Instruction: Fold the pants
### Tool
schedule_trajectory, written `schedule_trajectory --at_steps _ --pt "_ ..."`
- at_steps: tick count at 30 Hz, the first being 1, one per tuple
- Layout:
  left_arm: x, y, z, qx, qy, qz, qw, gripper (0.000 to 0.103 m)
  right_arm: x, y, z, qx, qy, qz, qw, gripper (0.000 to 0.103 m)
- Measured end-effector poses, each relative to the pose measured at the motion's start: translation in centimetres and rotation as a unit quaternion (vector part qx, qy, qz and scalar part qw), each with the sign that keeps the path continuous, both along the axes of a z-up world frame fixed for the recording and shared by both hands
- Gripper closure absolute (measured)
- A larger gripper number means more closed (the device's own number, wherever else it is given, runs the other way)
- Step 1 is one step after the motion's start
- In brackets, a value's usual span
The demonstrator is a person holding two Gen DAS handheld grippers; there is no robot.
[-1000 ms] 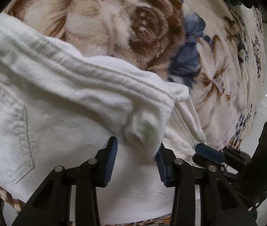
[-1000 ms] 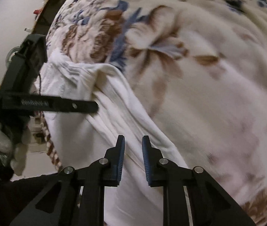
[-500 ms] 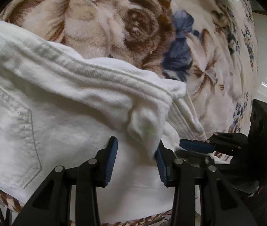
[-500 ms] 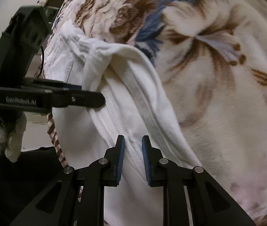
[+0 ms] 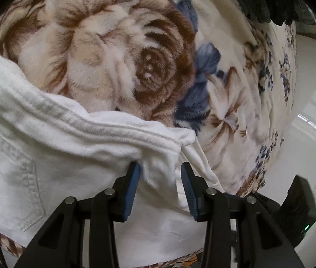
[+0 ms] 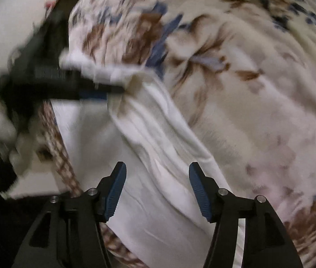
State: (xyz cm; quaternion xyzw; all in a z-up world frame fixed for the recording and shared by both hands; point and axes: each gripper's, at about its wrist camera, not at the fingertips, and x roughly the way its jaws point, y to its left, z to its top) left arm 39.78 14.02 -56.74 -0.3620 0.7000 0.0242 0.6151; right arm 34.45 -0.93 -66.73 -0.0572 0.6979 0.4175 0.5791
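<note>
We are seeing the white pants (image 5: 68, 156) lying on a floral blanket (image 5: 117, 62), back pocket up, with one thick seamed edge bunched into a fold. Our left claw (image 5: 159, 189) is clamping that bunched fold between its blue pads. Our right claw (image 6: 157, 187) is opening its jaws above the flat white cloth, pads pressing nothing. The right view is blurring the left claw (image 6: 104, 92) at the fold.
</note>
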Motion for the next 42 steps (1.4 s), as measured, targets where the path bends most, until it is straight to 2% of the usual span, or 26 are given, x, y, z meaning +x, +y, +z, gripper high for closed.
schedule_trajectory --at_steps 2,5,6,7,8,9,12,13,15,18,20,23,24,26,28,29,31,32,34,36,39,41,42 --pt "-0.4 -0.2 0.5 -0.006 -0.002 -0.007 1.0 0.067 -1.2 0.4 -0.1 -0.014 -0.021 0.032 0.999 0.042" --pt "-0.8 -1.3 1.6 0.013 -0.006 -0.043 0.999 0.066 -2.8 1.1 -0.3 -0.027 -0.045 0.065 0.997 0.042" --pt "-0.8 -1.5 1.4 0.005 -0.001 -0.044 0.999 0.064 -3.3 1.3 -0.6 -0.033 -0.05 0.072 0.996 0.048" --pt "-0.9 -1.9 0.7 -0.008 0.013 -0.041 0.999 0.064 -3.8 1.3 -1.1 -0.043 -0.058 0.075 0.995 0.075" --pt "-0.9 -2.0 0.3 -0.015 0.021 -0.034 0.9991 0.064 -3.9 1.1 -1.6 -0.052 -0.059 0.062 0.995 0.091" --pt "-0.9 -2.2 -0.5 -0.029 0.032 -0.026 0.9987 0.064 -3.5 0.5 -1.8 -0.045 -0.052 0.036 0.997 0.097" --pt "-0.4 -2.9 -3.1 -0.065 0.07 -0.001 0.9954 0.064 -1.6 -2.7 -2.0 -0.004 -0.028 -0.068 0.997 0.1" --pt "-0.2 -2.9 -4.0 -0.075 0.082 0.016 0.9937 0.064 -1.0 -3.7 -2.1 0.01 -0.01 -0.099 0.995 0.1" --pt "0.1 -2.7 -4.1 -0.077 0.079 0.033 0.9934 0.065 -0.7 -4.5 -2.2 0.015 -0.01 -0.123 0.992 0.1" --pt "0.7 -2.8 -3.4 -0.063 0.07 0.035 0.9949 0.066 0.1 -5.4 -2.9 0.023 0.022 -0.165 0.986 0.1" --pt "1.2 -2.7 -3.2 -0.066 0.071 0.037 0.9946 0.066 0.9 -6.5 -3.5 0.035 0.058 -0.212 0.975 0.1" --pt "2.1 -2.4 -3.4 -0.069 0.081 0.054 0.9929 0.065 1.6 -7.5 -4.7 0.034 0.085 -0.258 0.962 0.1" --pt "2.4 -2.4 -3.7 -0.069 0.088 0.056 0.9921 0.059 1.9 -8.1 -5.8 0.026 0.107 -0.266 0.958 0.1" --pt "2.8 -2.3 -4.3 -0.081 0.113 0.057 0.9886 0.057 2.2 -8.5 -7.4 0.009 0.154 -0.279 0.948 0.1" --pt "2.7 -1.8 -3.5 -0.103 0.112 0.072 0.9858 0.054 2.5 -9.6 -6.8 0.02 0.166 -0.304 0.938 0.089" --pt "2.6 -1.6 -3.0 -0.109 0.109 0.069 0.9856 0.054 2.6 -10.1 -6.2 0.01 0.153 -0.312 0.938 0.081" --pt "2.3 -1.3 -1.9 -0.116 0.098 0.06 0.9865 0.051 2.6 -11.9 -3.8 -0.019 0.097 -0.329 0.939 0.047" --pt "2.2 -1.3 -1.5 -0.115 0.095 0.054 0.9873 0.051 2.4 -12.8 -2.5 -0.029 0.07 -0.341 0.937 0.044" --pt "2.4 -1.7 -1.2 -0.1 0.086 0.034 0.9907 0.051 1.6 -13.9 0.2 -0.023 0.03 -0.356 0.934 0.044" --pt "2.6 -2.3 -1.3 -0.092 0.081 0.033 0.9919 0.051 0.7 -14.5 1.6 0.0 0.031 -0.364 0.931 0.044" --pt "3.3 -3.0 -1.6 -0.08 0.074 0.025 0.9937 0.05 -1.0 -14.0 0.6 0.051 0.105 -0.361 0.925 0.047" --pt "3.8 -3.1 -2.2 -0.078 0.07 0.025 0.9942 0.05 -1.6 -13.3 -1.9 0.046 0.141 -0.367 0.918 0.056" --pt "4.0 -2.9 -2.5 -0.078 0.073 0.025 0.994 0.05 -1.8 -13.2 -3.5 0.049 0.161 -0.382 0.909 0.065"
